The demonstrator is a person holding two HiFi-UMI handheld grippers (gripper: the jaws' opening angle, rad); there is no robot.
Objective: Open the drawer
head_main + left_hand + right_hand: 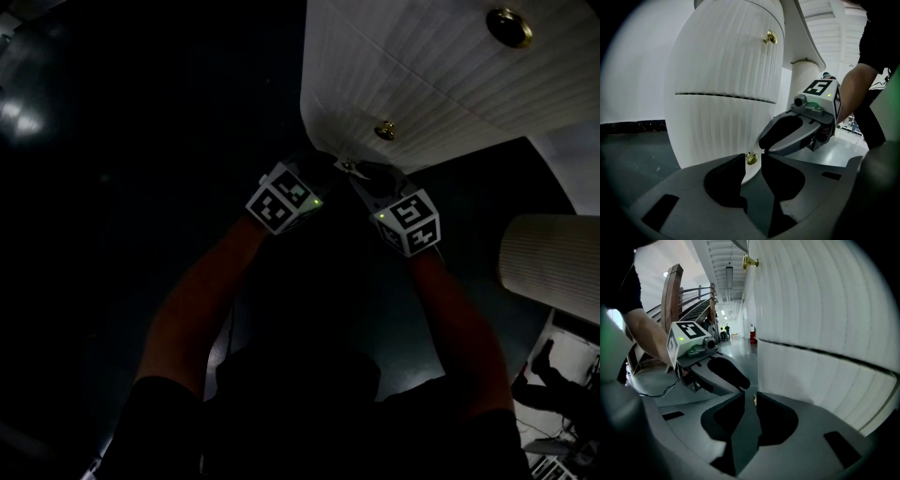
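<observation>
A white ribbed cabinet [441,66] stands ahead, with a seam [726,96] between its upper and lower drawer. The upper drawer has a brass knob [509,26], and the lower drawer has its own brass knob [385,130] near the bottom edge. My left gripper [752,155] is open by a narrow gap, and the lower knob [751,159] shows in that gap. My right gripper [750,396] is open by a slimmer gap, with a sliver of the same knob [754,400] showing in it. I cannot tell if either touches the knob. Both grippers sit side by side, left gripper [330,161] and right gripper [361,173].
A white ribbed pillar [548,253] stands right of the cabinet. The floor [112,187] is dark and glossy. A staircase with a wooden rail [672,287] rises to the left in the right gripper view, with cables [651,392] on the floor below it.
</observation>
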